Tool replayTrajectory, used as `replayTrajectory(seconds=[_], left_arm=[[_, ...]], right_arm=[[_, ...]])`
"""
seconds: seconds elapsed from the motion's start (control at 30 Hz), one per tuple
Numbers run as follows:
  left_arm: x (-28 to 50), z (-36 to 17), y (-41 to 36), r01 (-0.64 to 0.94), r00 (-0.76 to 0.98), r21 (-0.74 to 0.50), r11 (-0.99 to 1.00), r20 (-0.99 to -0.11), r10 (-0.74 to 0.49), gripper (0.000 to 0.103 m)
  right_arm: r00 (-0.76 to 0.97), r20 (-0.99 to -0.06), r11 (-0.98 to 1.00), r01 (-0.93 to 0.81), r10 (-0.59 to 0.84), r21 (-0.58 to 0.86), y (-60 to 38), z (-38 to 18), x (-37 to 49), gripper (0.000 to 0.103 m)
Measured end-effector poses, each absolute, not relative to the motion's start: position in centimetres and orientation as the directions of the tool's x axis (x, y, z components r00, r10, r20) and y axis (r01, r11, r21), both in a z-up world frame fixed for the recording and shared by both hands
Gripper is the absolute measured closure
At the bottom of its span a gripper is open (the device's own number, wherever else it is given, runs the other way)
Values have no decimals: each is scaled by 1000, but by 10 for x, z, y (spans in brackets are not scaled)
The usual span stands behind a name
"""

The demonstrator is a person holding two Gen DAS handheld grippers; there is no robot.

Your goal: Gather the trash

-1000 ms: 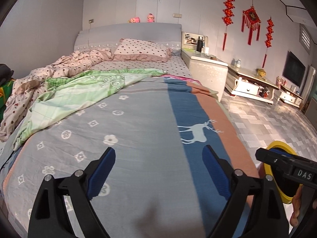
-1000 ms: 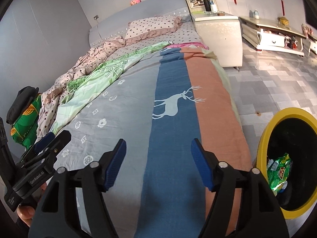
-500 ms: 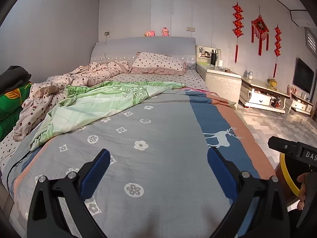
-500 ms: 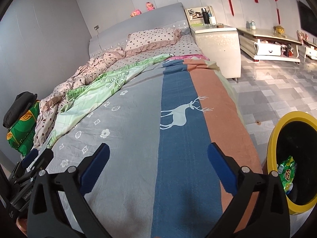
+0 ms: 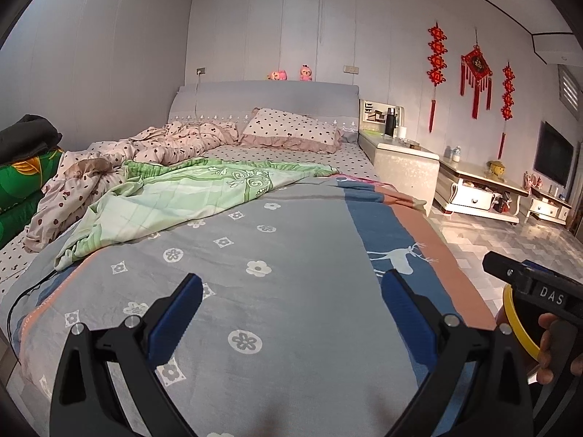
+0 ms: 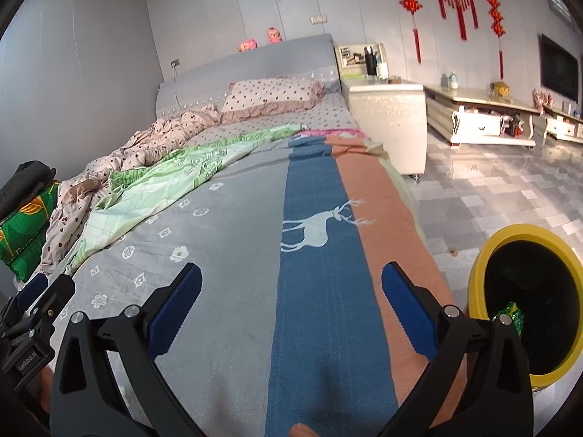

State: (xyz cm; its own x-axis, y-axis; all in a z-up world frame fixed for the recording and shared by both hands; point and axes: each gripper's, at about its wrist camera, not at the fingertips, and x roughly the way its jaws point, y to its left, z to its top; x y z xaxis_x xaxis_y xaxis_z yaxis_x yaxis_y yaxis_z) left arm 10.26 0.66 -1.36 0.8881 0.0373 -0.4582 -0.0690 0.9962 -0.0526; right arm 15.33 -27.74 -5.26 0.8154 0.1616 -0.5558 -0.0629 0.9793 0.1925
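My left gripper (image 5: 291, 304) stands wide open over the grey flowered part of the bedspread (image 5: 291, 255), with nothing between its blue pads. Over the blue deer stripe of the bedspread (image 6: 320, 273) my right gripper (image 6: 291, 296) is also wide open and empty. A yellow-rimmed black trash bin (image 6: 484, 266) stands on the floor beside the bed's right side; a green snack wrapper (image 6: 513, 317) lies inside it. In the left wrist view only a sliver of the bin's yellow rim (image 5: 515, 322) shows, behind the other gripper's body held by a hand (image 5: 557, 342). No loose trash shows on the bed.
Crumpled pink spotted bedding (image 5: 120, 160) and a green quilt (image 5: 189, 189) cover the bed's far left. A pillow (image 5: 291, 131) lies at the headboard. A white bedside cabinet (image 6: 390, 123) and low TV units (image 6: 481, 116) line the right wall beyond the tiled floor (image 6: 492, 189).
Both grippers opened wider and drew back while tilting upward, so more of the room and wall shows. The bin has slid lower and further right in both views.
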Motion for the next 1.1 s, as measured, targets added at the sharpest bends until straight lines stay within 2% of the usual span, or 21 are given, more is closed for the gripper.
replayTrajectory(seconds=[0.2,0.5,1.1], left_arm=[[86,-2,3,-53,912,-71,996,-410,19,8],[62,6,-7,-37,934,-55,998,-357,15,8],[48,-4,-8,-29,941,-63,998,-339,6,8]], right_arm=[[869,-485,989,-27,96,147,-282,-36,129,8],[904,-419,991,-24,77,130,-280,-29,99,8],[913,-404,990,3,54,138,-274,-50,89,8]])
